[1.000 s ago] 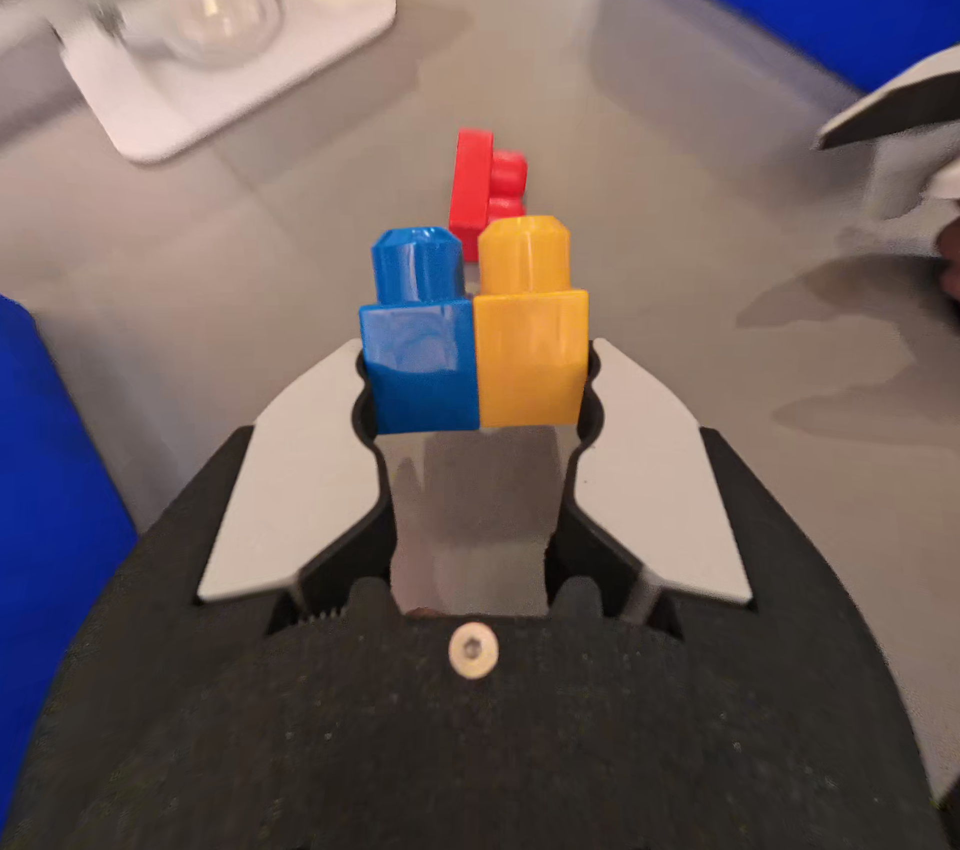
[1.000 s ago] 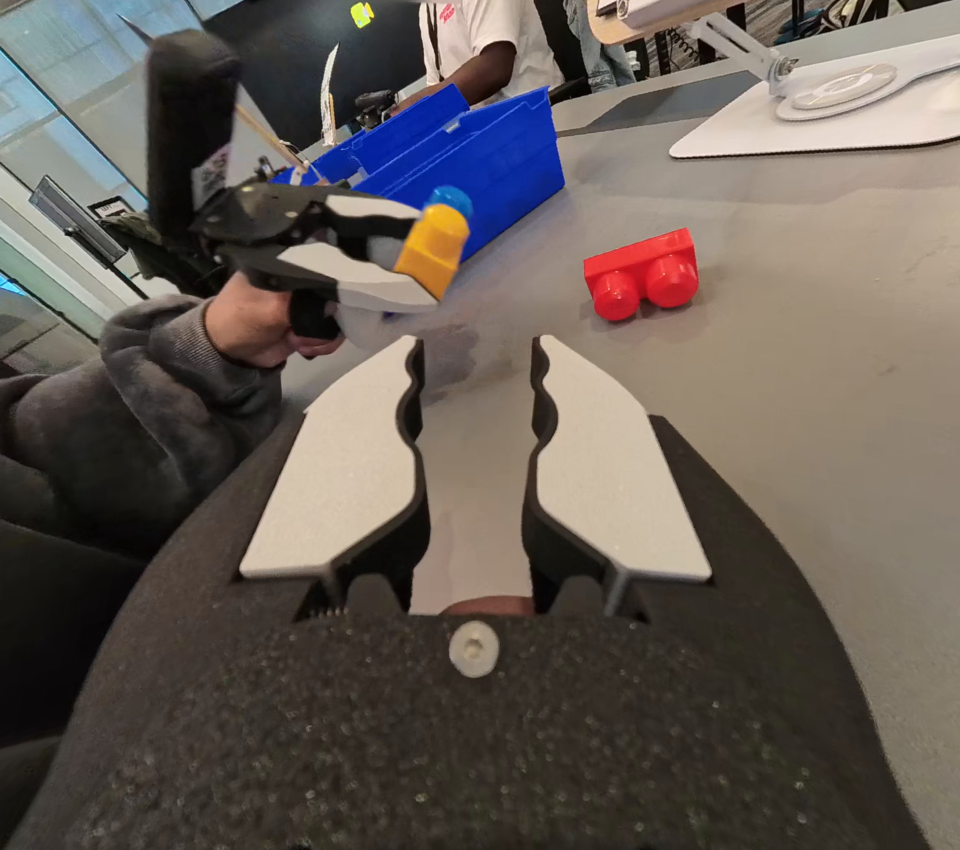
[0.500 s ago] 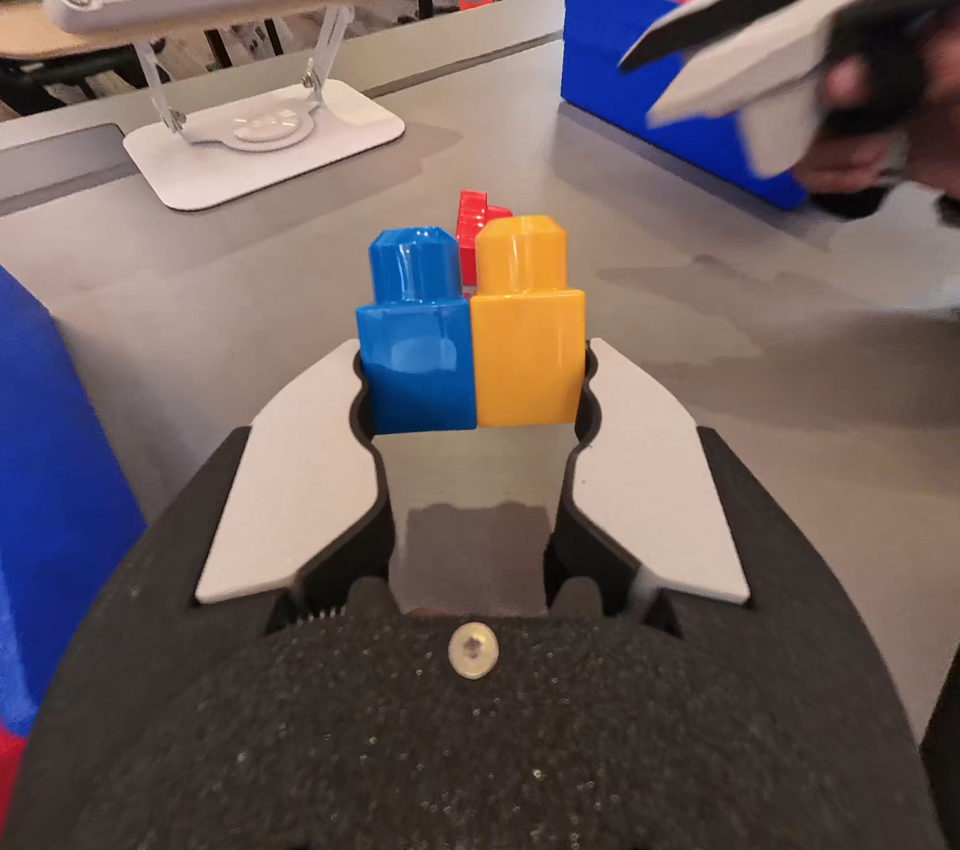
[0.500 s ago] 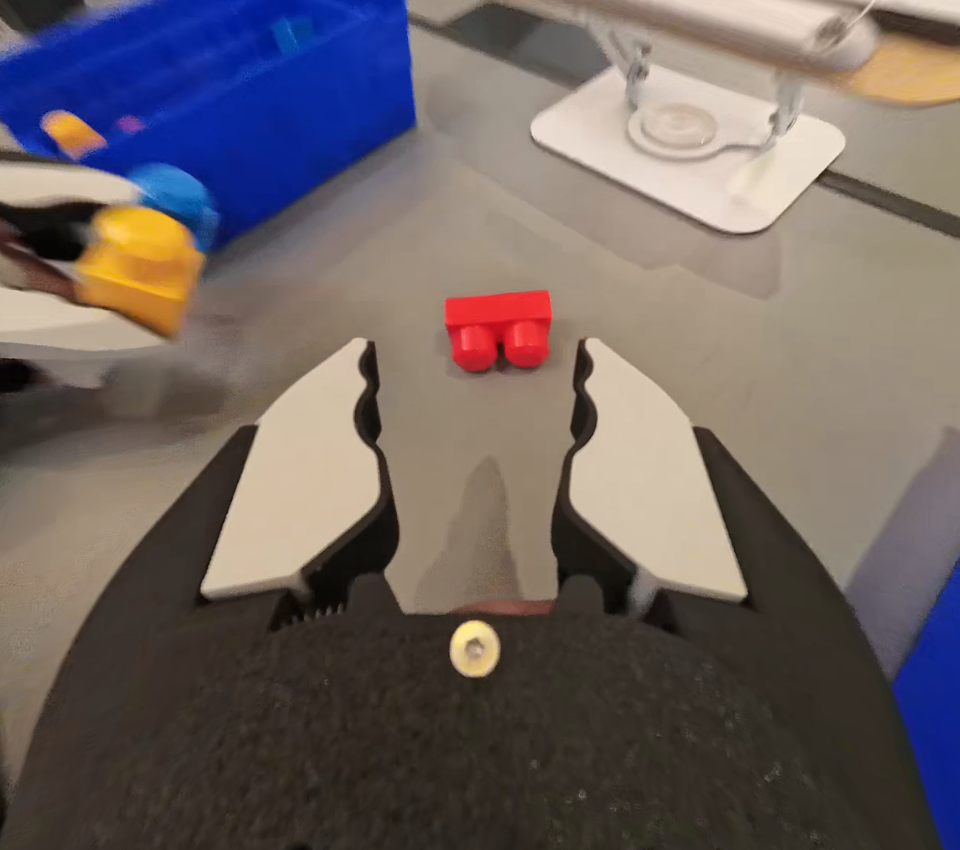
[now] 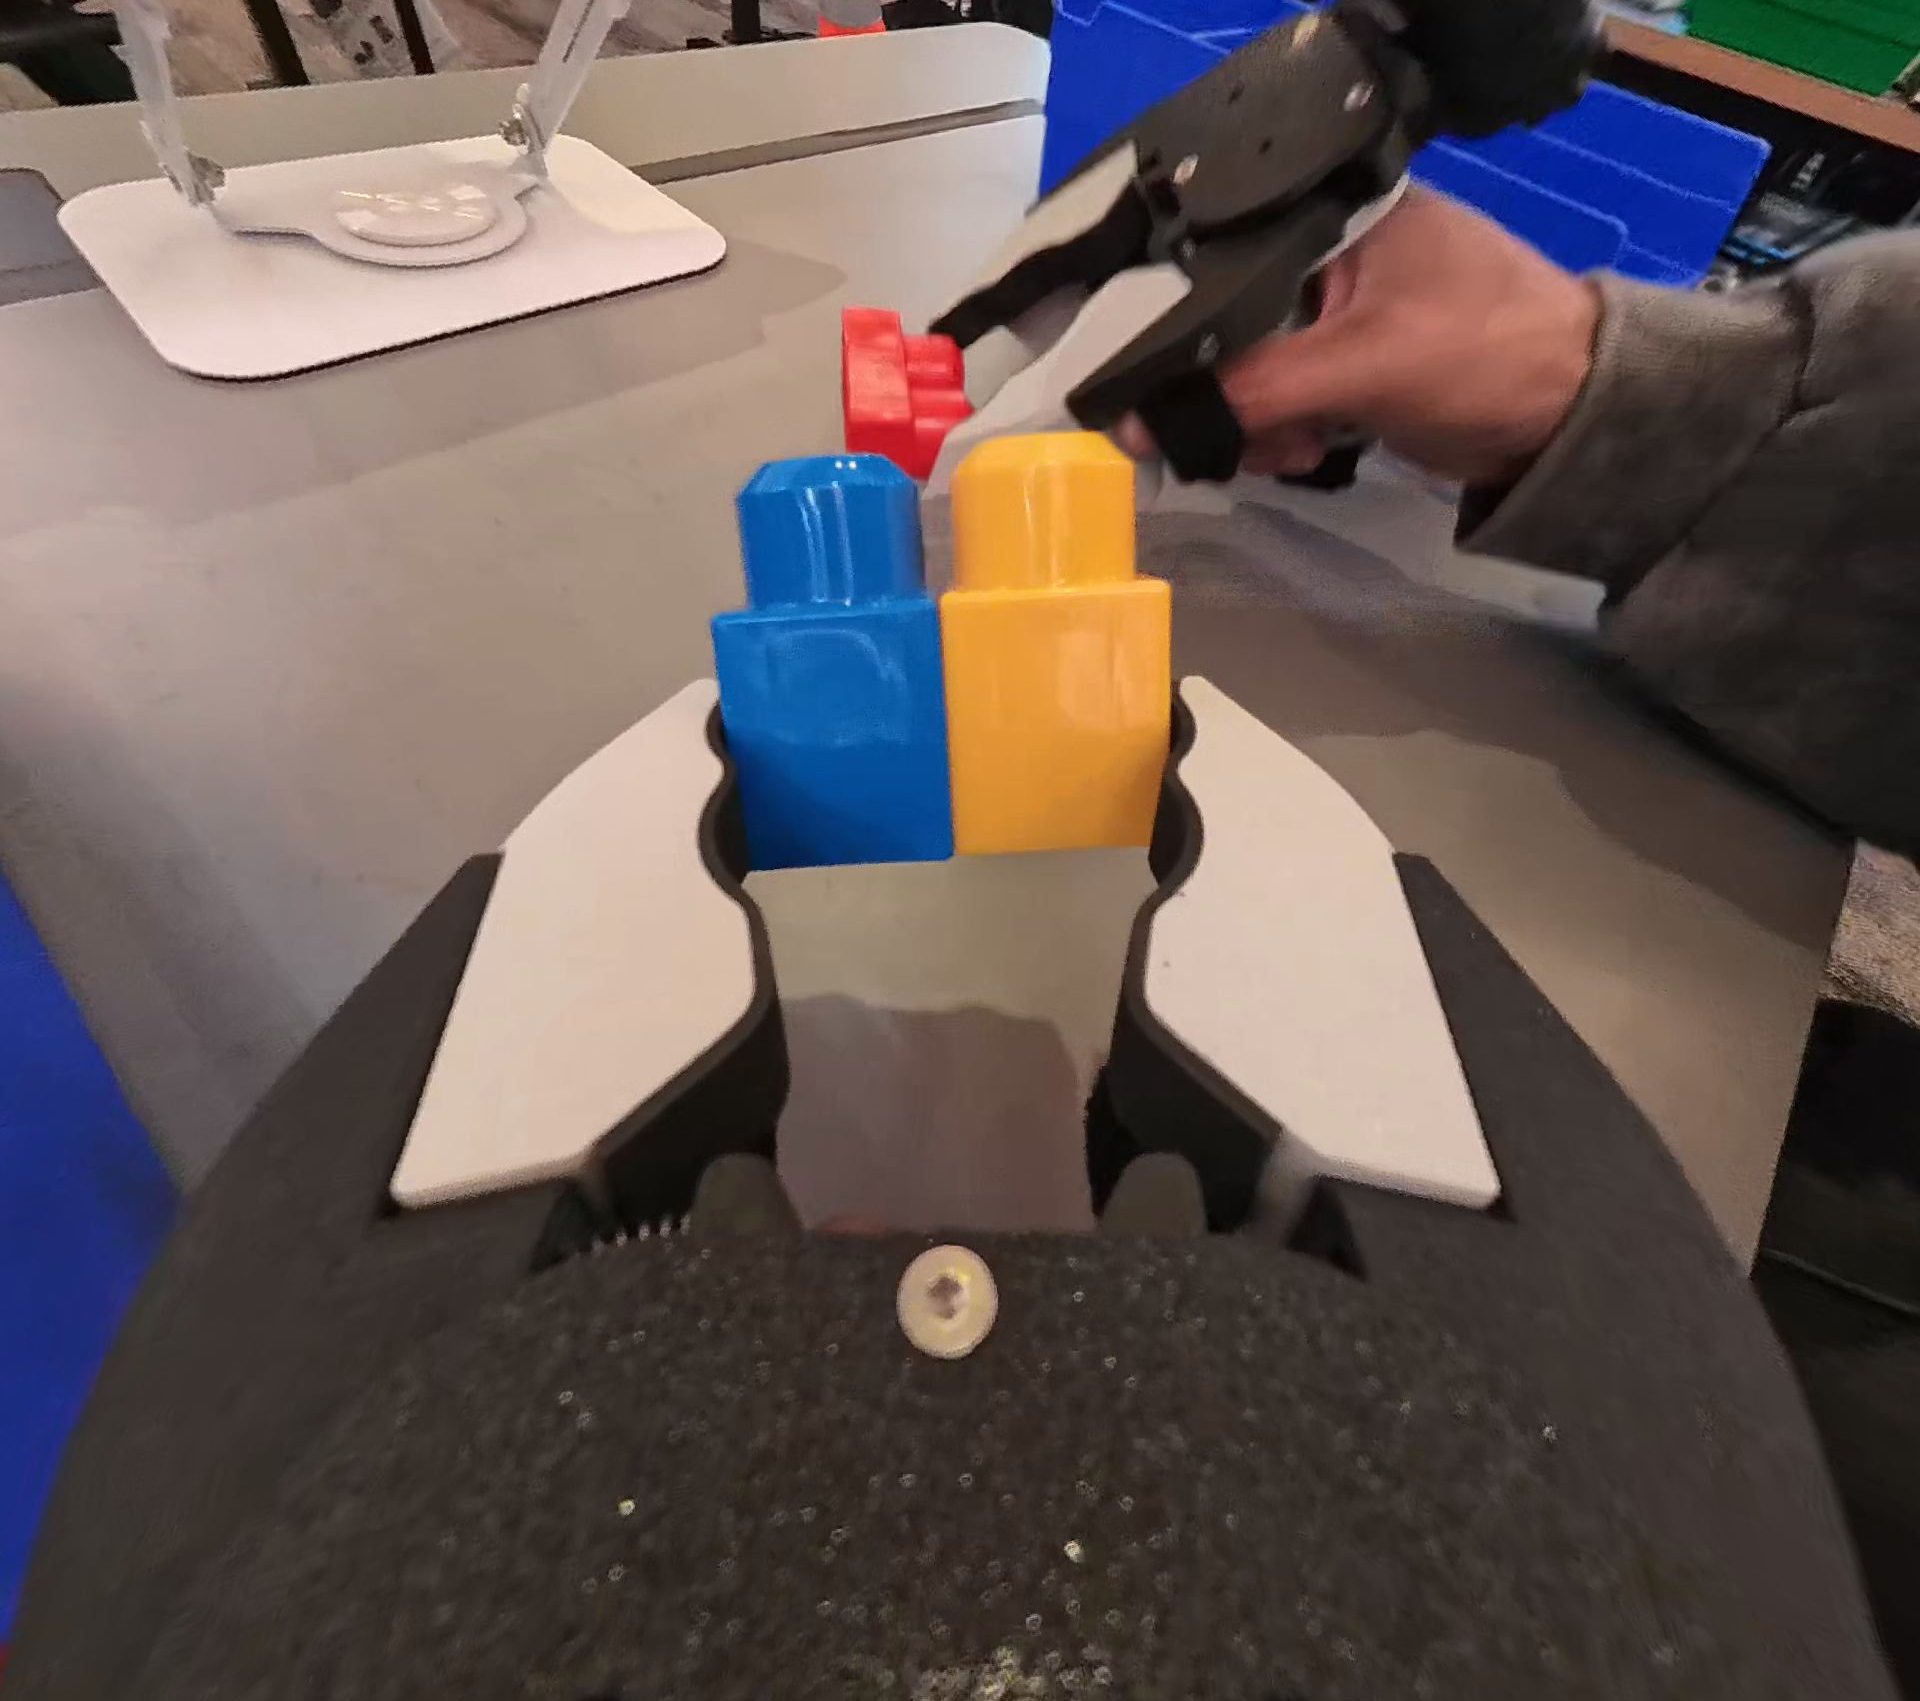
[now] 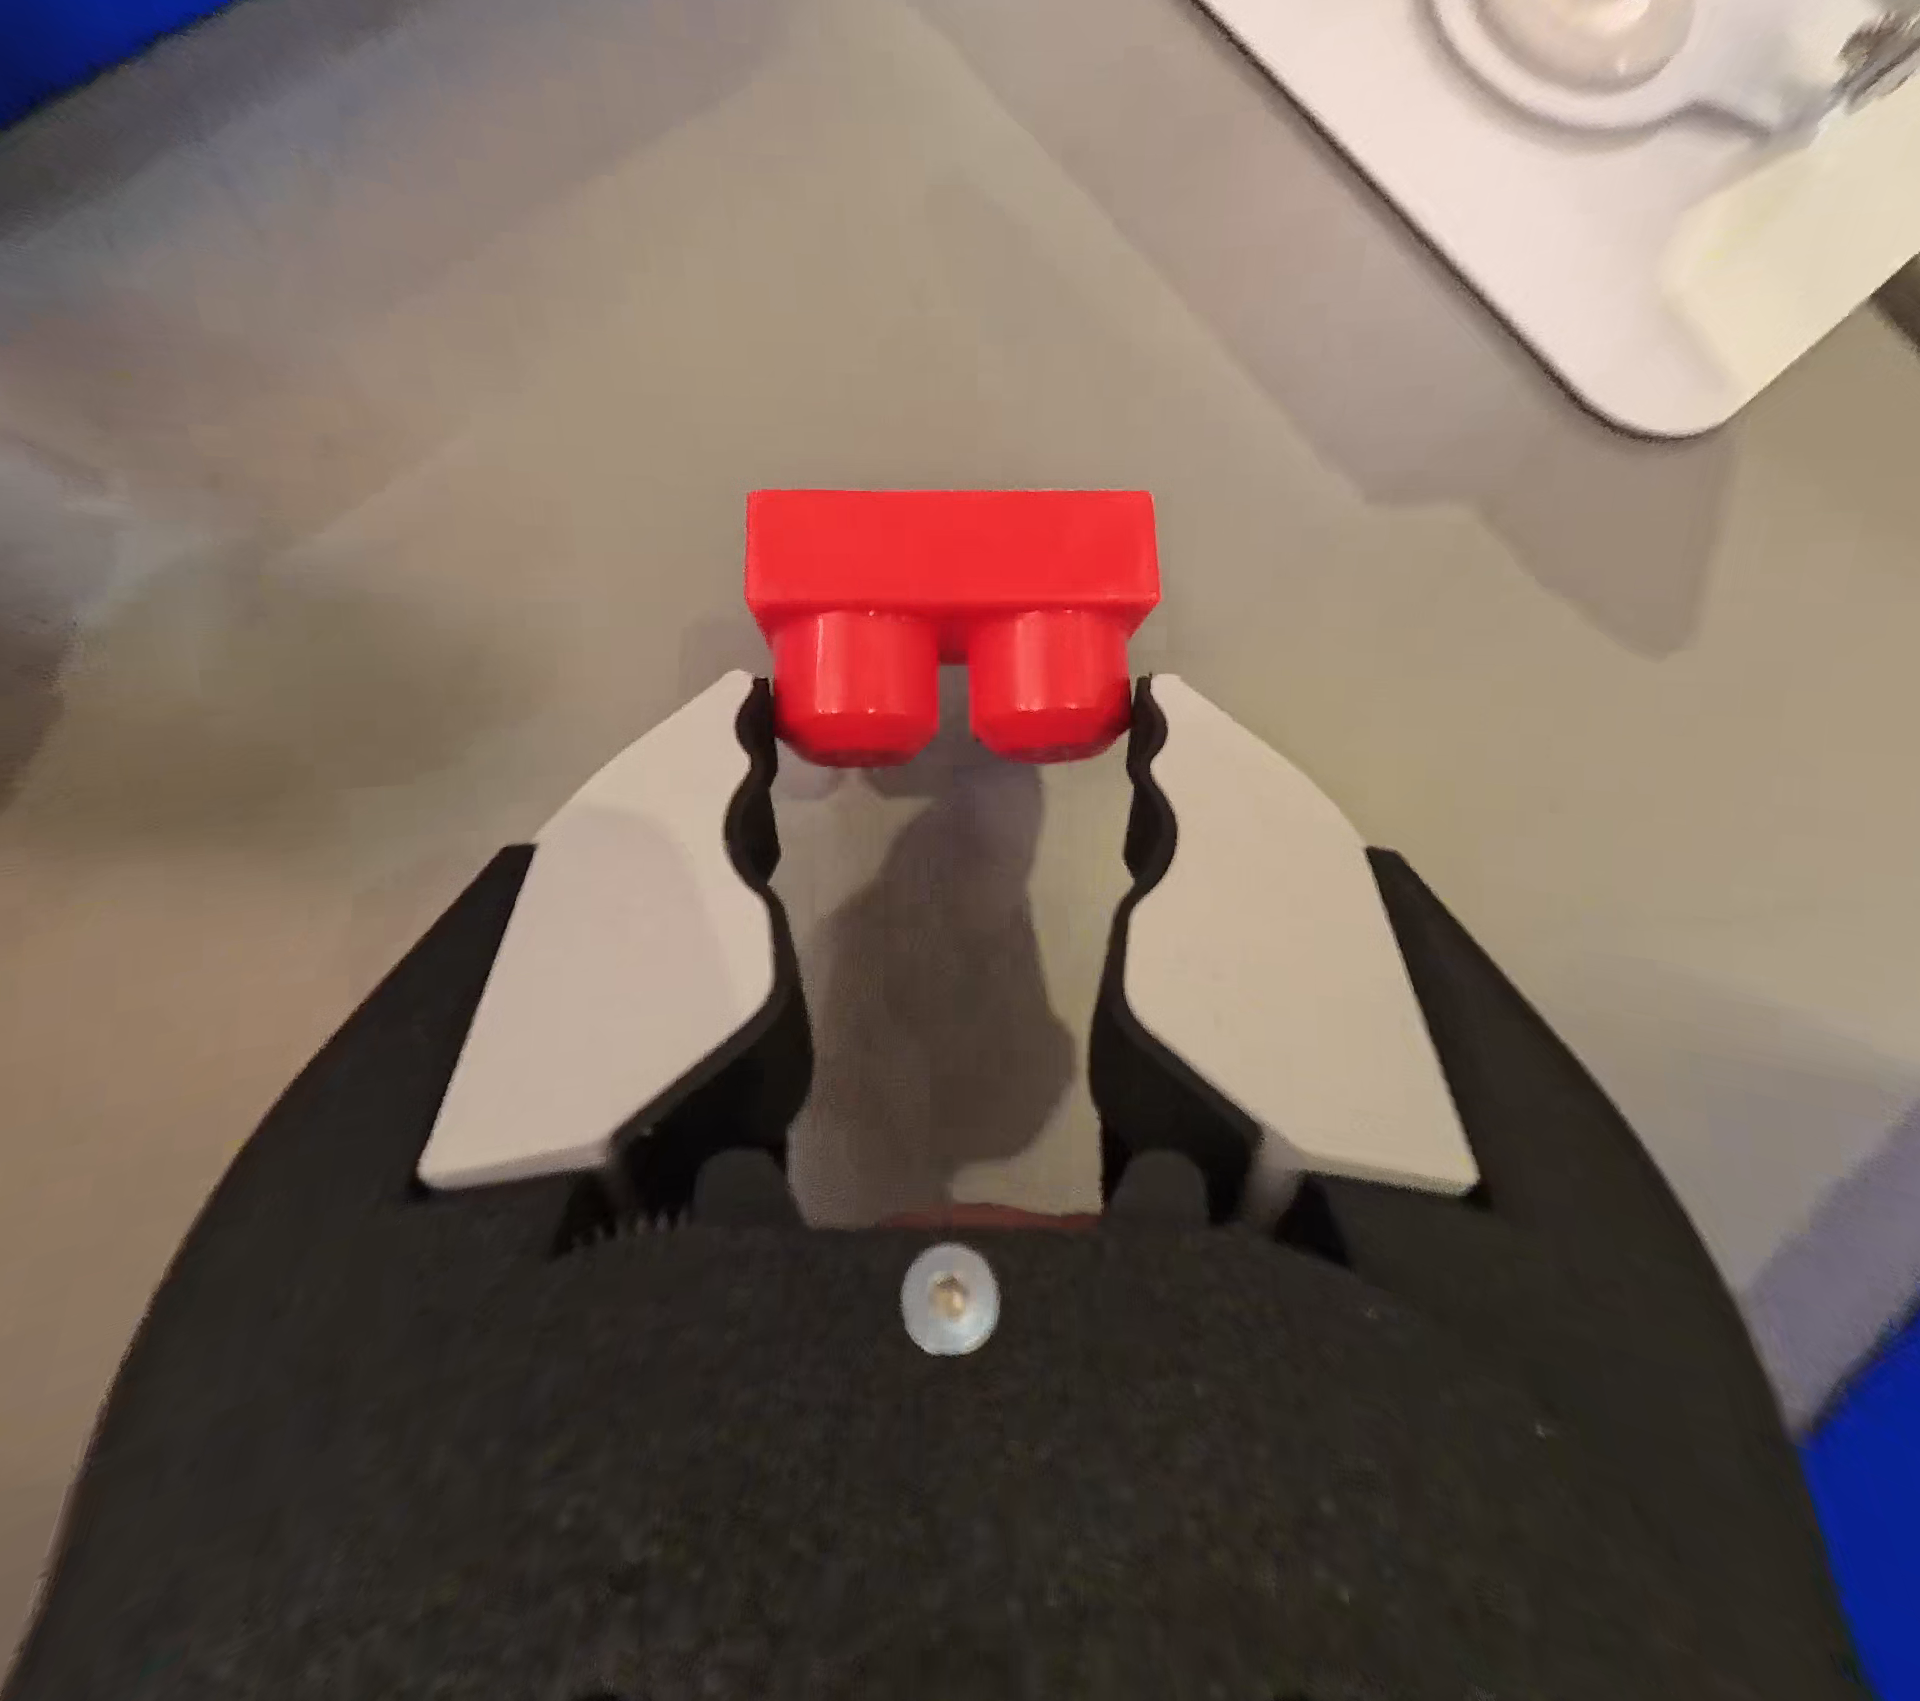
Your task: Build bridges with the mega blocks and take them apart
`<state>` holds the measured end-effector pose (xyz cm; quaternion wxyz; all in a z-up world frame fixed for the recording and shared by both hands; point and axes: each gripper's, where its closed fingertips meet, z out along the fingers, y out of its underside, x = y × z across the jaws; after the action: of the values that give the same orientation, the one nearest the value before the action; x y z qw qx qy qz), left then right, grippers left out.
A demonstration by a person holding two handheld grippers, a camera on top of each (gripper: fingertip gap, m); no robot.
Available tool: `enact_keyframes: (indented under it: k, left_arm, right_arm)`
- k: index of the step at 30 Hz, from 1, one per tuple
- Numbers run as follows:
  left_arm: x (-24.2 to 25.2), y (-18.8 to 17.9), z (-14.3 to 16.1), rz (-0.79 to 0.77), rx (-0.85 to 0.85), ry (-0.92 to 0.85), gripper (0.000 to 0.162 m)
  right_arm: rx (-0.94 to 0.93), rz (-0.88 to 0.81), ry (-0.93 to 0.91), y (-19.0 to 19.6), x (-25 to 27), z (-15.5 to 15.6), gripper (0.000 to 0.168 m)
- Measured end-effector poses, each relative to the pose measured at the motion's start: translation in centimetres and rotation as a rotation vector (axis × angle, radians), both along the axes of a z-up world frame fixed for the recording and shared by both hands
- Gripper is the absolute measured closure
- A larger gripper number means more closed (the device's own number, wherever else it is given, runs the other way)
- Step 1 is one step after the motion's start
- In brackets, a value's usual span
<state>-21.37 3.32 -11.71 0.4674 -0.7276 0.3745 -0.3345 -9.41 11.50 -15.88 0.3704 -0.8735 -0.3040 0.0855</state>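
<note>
Swung down within the last second from well off to one side: right gripper (image 6: 951, 701), fingers spread and now bracketing the two studs of the red block (image 6: 951, 555), touching or nearly so, not yet squeezed. Lying on its side on the grey tabletop (image 6: 416, 508), long axis across the fingers, studs pointing back toward the camera. Pinched side by side in the left gripper (image 5: 945, 747): blue block (image 5: 831, 716) and yellow block (image 5: 1055, 706), studs forward. Probably next: pickup of the bridge's span.
</note>
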Motion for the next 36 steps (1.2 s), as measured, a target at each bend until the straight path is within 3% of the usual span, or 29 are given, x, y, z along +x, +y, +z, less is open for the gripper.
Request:
enact_keyframes:
  k: [7,12,18,24,36]
  left_arm:
    - [3.3,0.9,2.0,-0.156,0.040,-0.012,0.086]
    - [6.8,0.9,2.8,-0.355,0.083,-0.011,0.087]
    - [10.0,-1.2,4.1,-0.533,0.067,-0.087,0.087]
    - [10.8,-1.9,4.8,-0.567,0.078,-0.089,0.087]
    - [10.2,-2.2,4.6,-0.578,0.071,-0.096,0.087]
  right_arm:
    - [0.011,0.272,-0.114,-4.2,1.6,10.0,0.103]
    - [-0.094,0.507,-0.286,-7.4,1.7,13.6,0.103]
    - [-0.357,0.679,-0.541,-9.5,2.6,14.1,0.103]
    - [-0.478,0.769,-0.689,-9.7,2.2,13.8,0.103]
    - [-0.504,0.873,-0.696,-9.6,-0.4,12.5,0.103]
